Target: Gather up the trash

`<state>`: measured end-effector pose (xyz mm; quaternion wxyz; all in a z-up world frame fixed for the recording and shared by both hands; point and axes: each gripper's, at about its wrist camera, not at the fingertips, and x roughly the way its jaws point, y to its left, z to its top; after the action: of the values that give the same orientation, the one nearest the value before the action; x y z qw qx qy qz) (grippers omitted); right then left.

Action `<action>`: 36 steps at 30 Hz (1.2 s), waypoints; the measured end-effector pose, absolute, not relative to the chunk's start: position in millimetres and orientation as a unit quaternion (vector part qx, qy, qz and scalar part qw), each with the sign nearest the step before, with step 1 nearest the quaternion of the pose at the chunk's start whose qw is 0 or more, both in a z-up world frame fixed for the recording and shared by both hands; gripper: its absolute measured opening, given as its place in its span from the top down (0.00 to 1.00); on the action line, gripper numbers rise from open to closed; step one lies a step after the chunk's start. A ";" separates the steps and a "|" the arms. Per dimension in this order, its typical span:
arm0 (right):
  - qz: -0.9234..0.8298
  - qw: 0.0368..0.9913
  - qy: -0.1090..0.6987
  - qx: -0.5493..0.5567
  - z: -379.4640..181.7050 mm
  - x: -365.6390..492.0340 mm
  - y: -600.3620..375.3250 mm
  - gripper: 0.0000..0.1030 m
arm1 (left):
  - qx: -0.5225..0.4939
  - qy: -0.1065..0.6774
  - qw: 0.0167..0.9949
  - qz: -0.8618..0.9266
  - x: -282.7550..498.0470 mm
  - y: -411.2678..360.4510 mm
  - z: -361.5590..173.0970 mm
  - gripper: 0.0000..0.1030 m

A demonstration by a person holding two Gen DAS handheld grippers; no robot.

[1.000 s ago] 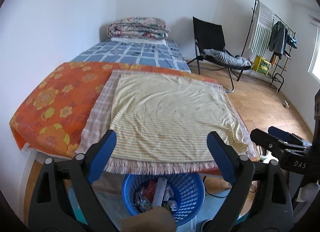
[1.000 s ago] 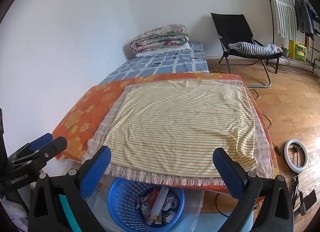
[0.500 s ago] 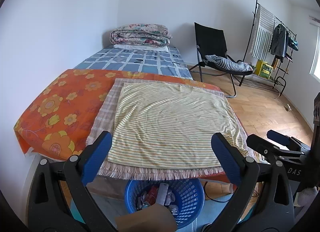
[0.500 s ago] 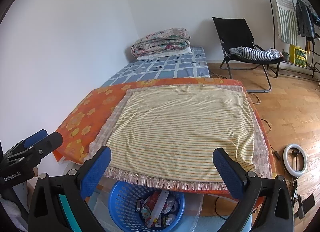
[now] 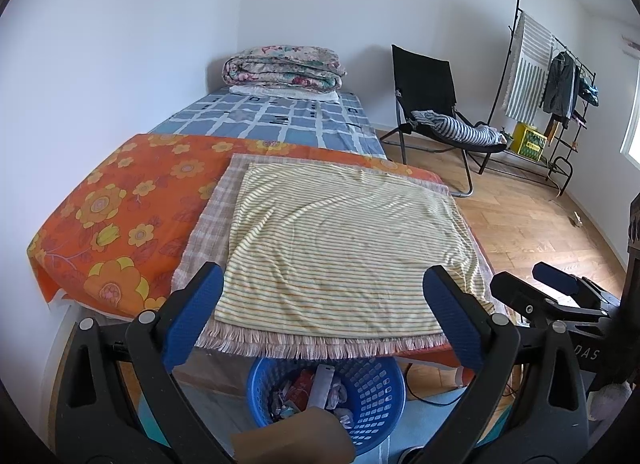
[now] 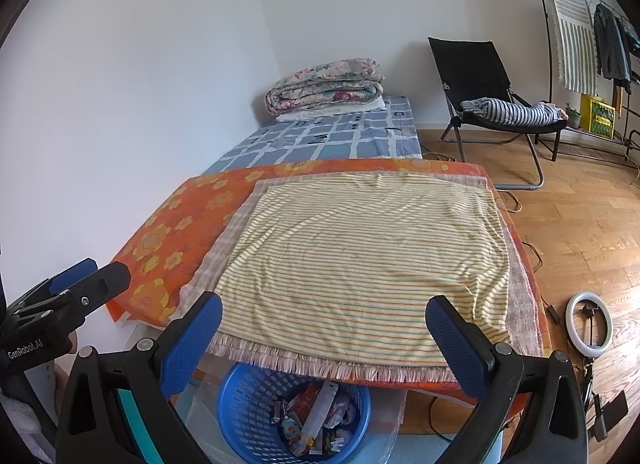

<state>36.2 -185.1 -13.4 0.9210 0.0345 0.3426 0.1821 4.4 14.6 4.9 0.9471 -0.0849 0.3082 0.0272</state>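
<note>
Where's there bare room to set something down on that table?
The whole striped yellow cloth is bare, from its fringed near edge to the orange flowered sheet. Crowded: the blue basket below, full of trash.

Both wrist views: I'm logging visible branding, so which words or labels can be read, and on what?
"GenRobot.AI": on the side of the left gripper, seen in the right wrist view.
"DAS": on the body of the right gripper; the word is cut off.
Wrappers in the blue basket: too small to read.
Yellow crate: print blurred.
</note>
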 end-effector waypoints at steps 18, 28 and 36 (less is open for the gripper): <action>0.185 0.922 0.340 0.033 -9.9 34.3 -183.0 0.00 | -0.087 0.307 0.947 0.027 4.3 15.5 5.2 0.01; 0.185 0.921 0.340 0.033 -9.6 34.7 -183.5 0.00 | -0.087 0.308 0.947 0.027 4.3 16.2 5.5 0.01; 0.186 0.922 0.338 0.033 -8.8 34.6 -183.9 0.00 | -0.088 0.307 0.947 0.027 4.2 17.0 5.4 0.01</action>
<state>34.6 -183.9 -8.8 0.9219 0.0326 0.3385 0.1857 4.2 17.0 5.4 0.9471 -0.0885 0.3072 0.0271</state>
